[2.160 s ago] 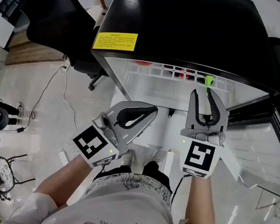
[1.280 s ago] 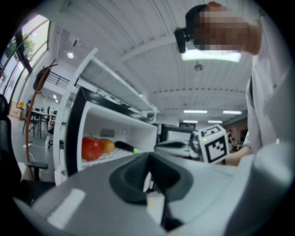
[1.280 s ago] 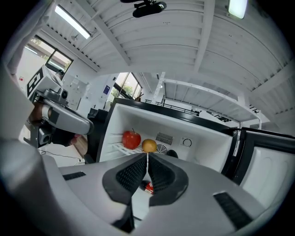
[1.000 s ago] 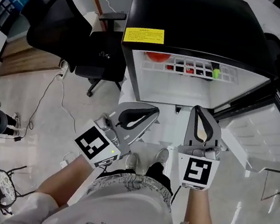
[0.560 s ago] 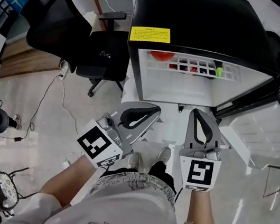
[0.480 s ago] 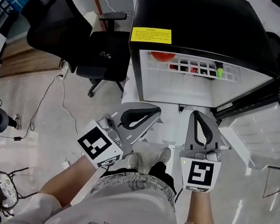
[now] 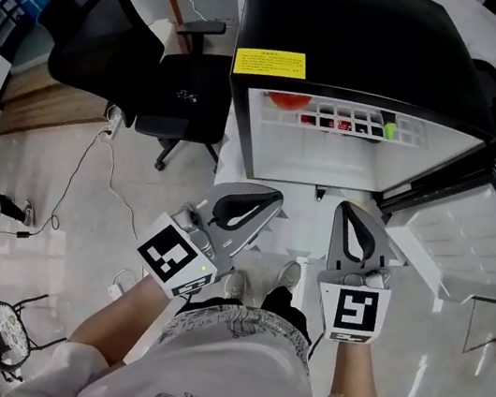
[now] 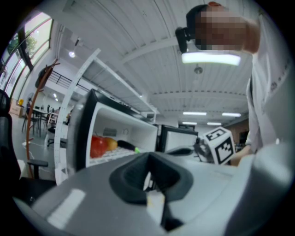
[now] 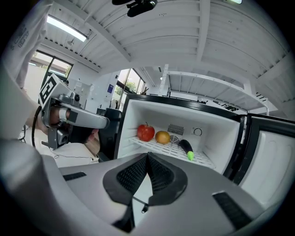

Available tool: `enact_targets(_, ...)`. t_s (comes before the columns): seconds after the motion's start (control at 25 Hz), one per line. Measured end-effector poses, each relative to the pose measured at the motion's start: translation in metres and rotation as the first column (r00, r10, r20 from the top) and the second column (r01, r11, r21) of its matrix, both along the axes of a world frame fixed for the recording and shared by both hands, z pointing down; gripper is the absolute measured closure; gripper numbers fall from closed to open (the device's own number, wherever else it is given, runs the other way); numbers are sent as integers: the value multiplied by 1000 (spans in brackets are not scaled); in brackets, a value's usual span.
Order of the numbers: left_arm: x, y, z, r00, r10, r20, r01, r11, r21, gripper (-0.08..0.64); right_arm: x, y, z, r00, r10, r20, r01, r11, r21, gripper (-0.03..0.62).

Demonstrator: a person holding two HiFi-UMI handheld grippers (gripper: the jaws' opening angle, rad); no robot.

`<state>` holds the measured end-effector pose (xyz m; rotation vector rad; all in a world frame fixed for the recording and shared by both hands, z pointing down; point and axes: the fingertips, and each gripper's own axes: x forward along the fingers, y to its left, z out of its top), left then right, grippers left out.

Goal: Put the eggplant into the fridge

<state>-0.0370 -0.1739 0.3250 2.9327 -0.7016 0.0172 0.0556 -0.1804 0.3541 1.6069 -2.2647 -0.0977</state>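
Observation:
The dark eggplant (image 9: 185, 148) with its green stem end lies on the white wire shelf (image 9: 203, 161) inside the open black fridge (image 7: 372, 34). Beside it sit a red apple (image 9: 145, 132) and an orange (image 9: 162, 137). In the head view only the eggplant's green tip (image 7: 389, 128) shows on the shelf. My right gripper (image 7: 353, 209) is shut and empty, held level in front of the fridge opening, well short of the shelf. My left gripper (image 7: 270, 195) is shut and empty too, beside it on the left. The left gripper view shows the eggplant (image 8: 124, 144) from the side.
The fridge door (image 7: 463, 245) stands swung open to the right. A black office chair (image 7: 115, 36) is left of the fridge, with cables on the floor. The person's shoes (image 7: 256, 285) are just below the grippers.
The right gripper, open at the shelf by the eggplant's green tip at first, has drawn back from the fridge and shut. The eggplant stays on the shelf. The left gripper has hardly moved.

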Motion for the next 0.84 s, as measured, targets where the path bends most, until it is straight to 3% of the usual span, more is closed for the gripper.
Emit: enact_targets(0.84, 13, 1, 1, 1000, -4, 2, 4, 1000, -2, 552, 6, 2, -2, 999, -34, 3, 34, 999, -5, 589)
